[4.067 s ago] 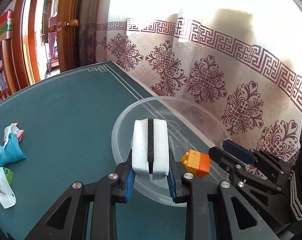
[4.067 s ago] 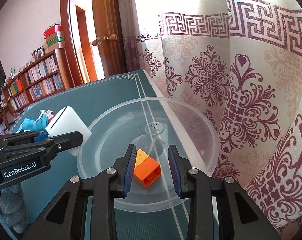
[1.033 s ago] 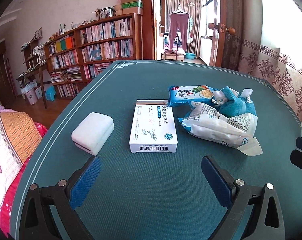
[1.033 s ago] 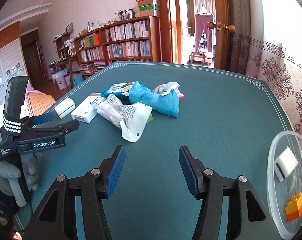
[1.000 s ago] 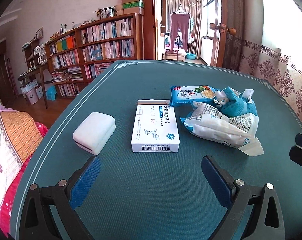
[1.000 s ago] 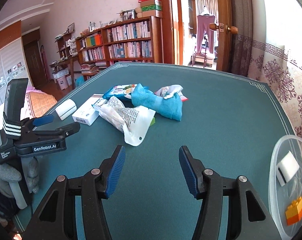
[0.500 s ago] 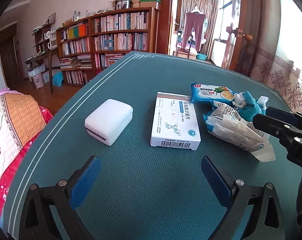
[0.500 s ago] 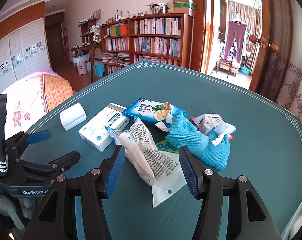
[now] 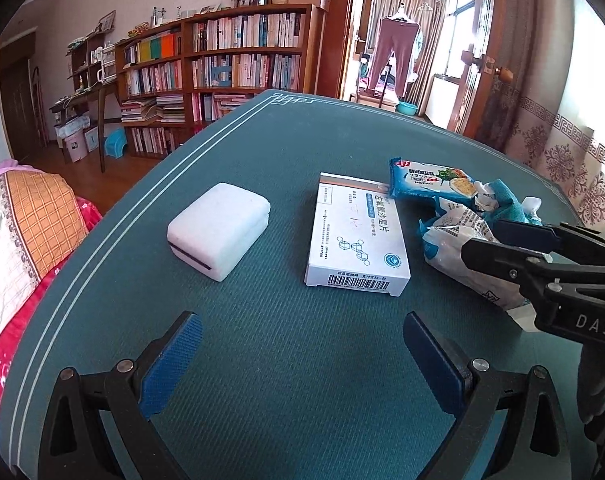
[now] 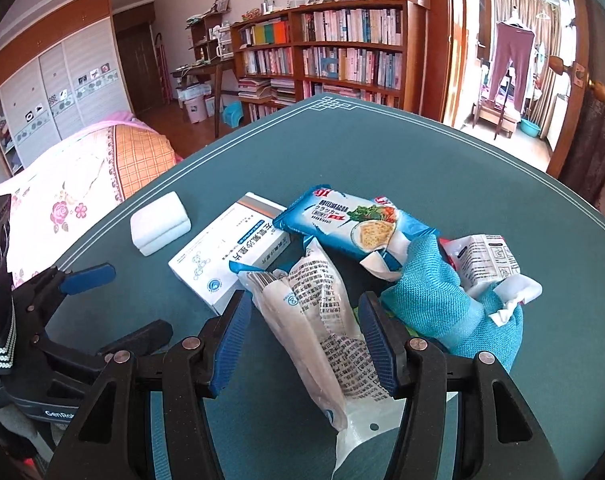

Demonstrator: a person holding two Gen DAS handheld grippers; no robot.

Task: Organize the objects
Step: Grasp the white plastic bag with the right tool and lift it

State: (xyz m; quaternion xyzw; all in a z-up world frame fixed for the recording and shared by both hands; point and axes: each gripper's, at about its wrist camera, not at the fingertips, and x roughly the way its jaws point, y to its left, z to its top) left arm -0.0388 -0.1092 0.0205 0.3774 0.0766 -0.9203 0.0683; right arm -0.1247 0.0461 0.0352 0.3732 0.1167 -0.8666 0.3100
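Note:
A pile lies on the teal table (image 10: 462, 168): a white printed bag (image 10: 322, 344), a blue cracker pack (image 10: 350, 224), a blue cloth (image 10: 430, 292) and a small white packet (image 10: 486, 260). My right gripper (image 10: 306, 314) is open, its fingers on either side of the white bag, with no pad pressing on it. Left of the pile sit a white medicine box (image 9: 358, 240) and a white sponge (image 9: 218, 236). My left gripper (image 9: 298, 340) is wide open and empty, short of the box and sponge. In the left wrist view the right gripper (image 9: 482, 240) reaches over the white bag (image 9: 454, 240).
The table's curved left edge (image 9: 102, 248) runs close to the sponge, with a bed (image 10: 102, 160) beyond it. Bookshelves (image 9: 230, 68) and an open doorway (image 9: 398, 52) stand past the far edge. A patterned curtain (image 9: 562, 156) hangs on the right.
My right gripper has swung left to the pile and now straddles the white bag; the clear bowl has left its view. It has entered the left wrist view. The left gripper barely moved.

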